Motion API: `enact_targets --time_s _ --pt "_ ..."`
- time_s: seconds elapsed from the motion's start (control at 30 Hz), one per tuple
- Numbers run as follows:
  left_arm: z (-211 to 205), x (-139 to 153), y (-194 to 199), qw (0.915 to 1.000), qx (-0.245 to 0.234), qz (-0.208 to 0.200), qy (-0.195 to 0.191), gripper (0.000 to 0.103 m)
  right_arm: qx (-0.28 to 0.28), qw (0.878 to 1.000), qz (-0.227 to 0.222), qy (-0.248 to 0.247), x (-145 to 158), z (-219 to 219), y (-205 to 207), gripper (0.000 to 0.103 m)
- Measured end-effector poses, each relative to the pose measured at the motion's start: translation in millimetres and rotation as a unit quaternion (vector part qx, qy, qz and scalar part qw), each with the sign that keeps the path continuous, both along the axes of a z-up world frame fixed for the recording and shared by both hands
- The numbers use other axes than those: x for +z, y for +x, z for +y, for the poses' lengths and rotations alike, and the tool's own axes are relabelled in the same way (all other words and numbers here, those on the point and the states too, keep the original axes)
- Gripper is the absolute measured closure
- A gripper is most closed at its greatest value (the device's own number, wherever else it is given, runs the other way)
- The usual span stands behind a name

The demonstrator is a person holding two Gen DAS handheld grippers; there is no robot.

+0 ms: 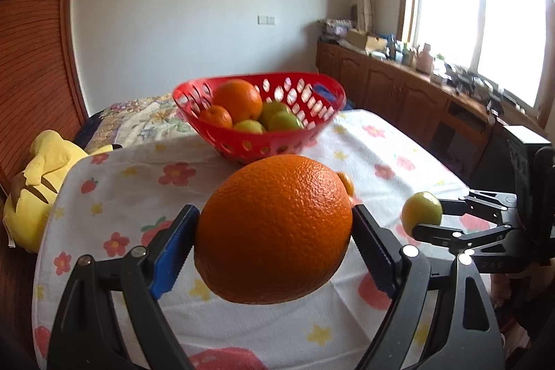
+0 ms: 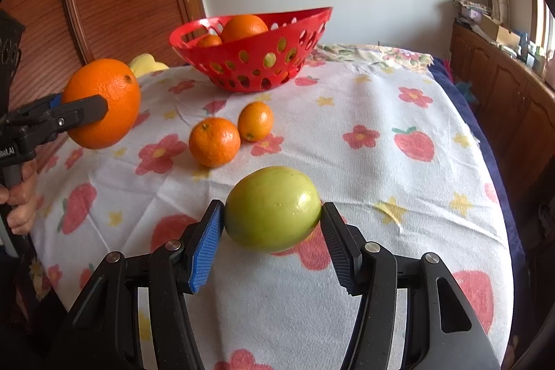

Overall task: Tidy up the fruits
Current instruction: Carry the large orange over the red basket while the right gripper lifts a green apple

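R wrist view only: two small oranges loose on floral cloth in front of red basket; person's hand on L handle, partial lettering there, unreadable. L wrist view only: basket contents, oranges plus green fruits; yellow plush off table edge. L gripper clamped on big orange, held above cloth, tilted down twd basket. R gripper pinching green fruit, low over cloth.

A: Where's the basket?
B: At the bed's far side, fruit inside. Two mandarins lie before it, touching.
A: The plush toy?
B: Beside the bed's left edge.
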State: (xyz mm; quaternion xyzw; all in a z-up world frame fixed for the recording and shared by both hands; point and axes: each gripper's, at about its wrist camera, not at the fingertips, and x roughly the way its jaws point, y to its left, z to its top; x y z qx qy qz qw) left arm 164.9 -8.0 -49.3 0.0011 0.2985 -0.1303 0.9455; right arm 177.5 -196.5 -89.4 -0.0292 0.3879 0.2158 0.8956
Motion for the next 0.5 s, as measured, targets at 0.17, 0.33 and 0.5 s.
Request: enact_targets --time_s 0.17,0.33,0.5 --pt "7.8 11.6 10.3 0.9998 0.009 -0.012 -0.016 0.016 0.015 0.999 -0.031 0.015 35.2 -1.7 8.7 0.045" --pt "12.3 27.7 25.6 0.9995 0.011 -0.027 -0.015 0.016 0.029 0.997 -0.070 0.008 71.2 -0.1 28.2 0.045" --pt "13.9 39.2 44.4 0.9992 0.011 -0.039 -0.006 0.016 0.042 0.994 -0.098 -0.002 95.2 11.4 58.4 0.045"
